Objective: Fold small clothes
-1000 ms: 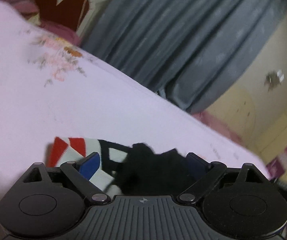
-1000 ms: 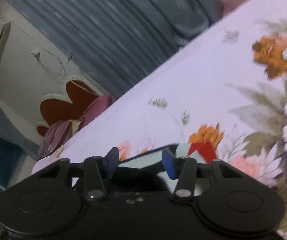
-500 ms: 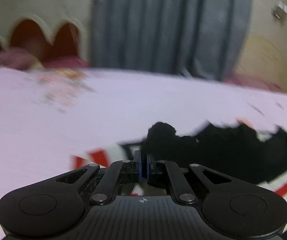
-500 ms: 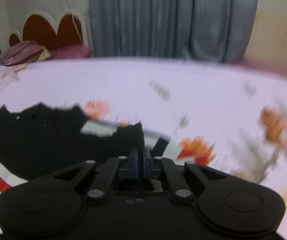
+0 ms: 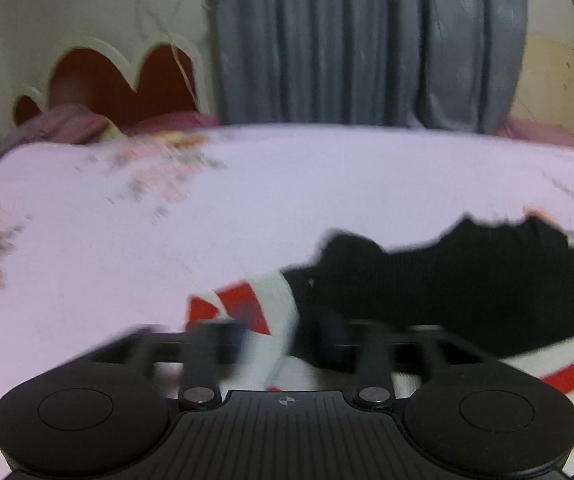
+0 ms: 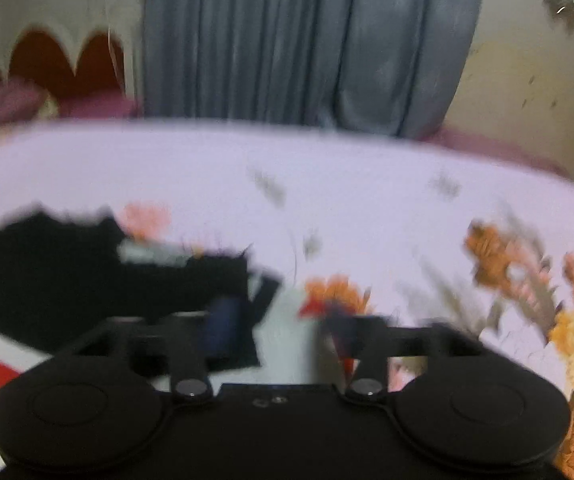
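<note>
A small garment, black with white and red stripes (image 5: 467, 280), lies on the pale floral bedsheet (image 5: 247, 208). My left gripper (image 5: 283, 340) is open, its blurred fingers either side of the garment's white and red corner (image 5: 275, 304). In the right wrist view the same garment (image 6: 47, 272) lies at the left. My right gripper (image 6: 283, 332) is open, its fingers either side of the garment's white corner (image 6: 291, 328). Both views are motion-blurred.
A grey curtain (image 5: 367, 40) hangs behind the far edge of the bed. A red scalloped headboard (image 5: 119, 80) and purple pillows (image 5: 71, 124) are at the back left. The sheet's orange flower print (image 6: 527, 264) spreads right of the right gripper.
Half a second ago both grippers were shut on the garment's corners. Now both have opened and the corners lie between the spread fingers. The views have levelled since one second ago.
</note>
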Motion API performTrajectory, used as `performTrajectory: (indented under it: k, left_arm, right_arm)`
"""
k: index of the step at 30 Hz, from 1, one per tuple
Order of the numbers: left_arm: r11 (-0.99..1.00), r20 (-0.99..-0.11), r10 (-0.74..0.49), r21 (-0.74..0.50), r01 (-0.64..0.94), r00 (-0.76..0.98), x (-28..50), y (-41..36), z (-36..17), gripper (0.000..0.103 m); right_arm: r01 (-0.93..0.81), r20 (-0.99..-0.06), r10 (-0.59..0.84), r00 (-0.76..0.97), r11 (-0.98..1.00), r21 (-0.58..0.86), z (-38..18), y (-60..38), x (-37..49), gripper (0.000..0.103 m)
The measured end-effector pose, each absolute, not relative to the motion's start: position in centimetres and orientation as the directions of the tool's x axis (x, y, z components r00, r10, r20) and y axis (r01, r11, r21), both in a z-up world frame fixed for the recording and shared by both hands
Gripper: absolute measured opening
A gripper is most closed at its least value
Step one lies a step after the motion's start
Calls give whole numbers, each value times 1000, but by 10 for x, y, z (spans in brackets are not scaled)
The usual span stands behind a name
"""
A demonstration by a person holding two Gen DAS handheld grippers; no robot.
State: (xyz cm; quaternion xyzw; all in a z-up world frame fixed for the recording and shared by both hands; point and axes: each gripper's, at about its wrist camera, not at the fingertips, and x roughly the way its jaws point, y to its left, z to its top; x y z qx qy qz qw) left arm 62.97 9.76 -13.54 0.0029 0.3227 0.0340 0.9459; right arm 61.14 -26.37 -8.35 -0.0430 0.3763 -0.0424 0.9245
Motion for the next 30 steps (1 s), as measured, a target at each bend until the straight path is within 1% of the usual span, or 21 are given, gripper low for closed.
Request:
performTrajectory:
  k: [1,2,3,4,5,6,8,9,11,12,13,15,17,18,20,21,22,24,26,29,30]
  left_arm:
    - [997,-570,80,28,-78,818,622,93,-126,69]
    - [997,-539,74,24,-73,839,617,84,-116,69]
    - [999,-530,48,13,-48,846,617,74,-110,69]
    - [1000,-529,-6,-1,6,849,618,58,-107,69]
    - [998,-537,-61,-7,68,842,620,42,-107,69]
    - [992,-553,-105,-6,122,827,622,27,-109,69]
    - [974,-601,-181,0,226,778,625,0,-119,69]
    - [967,-621,-186,21,253,762,625,-8,-127,69]
    - [964,-647,-150,74,257,747,622,-10,-140,70]
    - [968,-638,-147,65,243,756,619,0,-142,77]
    - [978,-629,-119,60,200,768,617,14,-143,86]
    - [993,-636,-43,55,101,771,614,50,-151,87]
    - [997,-631,-67,-18,72,773,608,82,-156,87]
    - [999,-638,-29,10,46,770,608,85,-157,91]
    - [1000,-642,-11,10,22,767,609,86,-156,92]
    - [1000,-633,16,19,-5,774,607,82,-152,91]
    - [999,-604,31,35,-12,796,601,75,-144,91]
    - [999,-556,17,44,9,831,586,62,-131,91]
    - [995,-530,-68,23,94,845,572,42,-126,92]
    - [975,-554,-166,31,220,815,561,2,-132,91]
    - [970,-562,-174,42,238,808,560,-6,-134,92]
  right_arm:
    - [35,-686,-87,722,995,-90,-78,-259,608,56]
    - [8,-699,-48,714,998,-60,-77,-252,609,43]
    - [-21,-711,-14,703,999,-41,-78,-242,611,42]
    - [-59,-719,21,695,998,-28,-81,-227,613,42]
    - [-93,-723,53,689,996,-15,-84,-214,615,39]
    - [-121,-730,81,679,993,-3,-88,-202,618,38]
    - [-183,-748,133,650,983,16,-95,-177,620,42]
    - [-213,-758,149,635,977,13,-99,-166,621,42]
    - [-264,-773,143,618,964,-32,-106,-155,617,45]
    - [-278,-778,129,615,959,-60,-108,-157,615,45]
    - [-269,-778,112,619,960,-76,-108,-167,613,46]
    - [-166,-774,30,632,981,-97,-105,-203,608,45]
    - [-60,-769,-44,638,993,-106,-104,-241,600,41]
    - [-33,-772,-58,632,994,-101,-104,-255,597,46]
    - [-30,-776,-65,628,994,-108,-104,-260,596,46]
    - [-23,-773,-75,630,993,-116,-102,-258,597,45]
    - [-4,-758,-100,644,991,-134,-97,-253,595,42]
    - [34,-694,-134,708,987,-155,-83,-243,583,43]
    - [-8,-669,-64,741,995,-103,-72,-224,567,42]
    - [-173,-695,68,715,982,-81,-78,-184,555,42]
    - [-207,-711,98,696,976,-68,-81,-175,553,42]
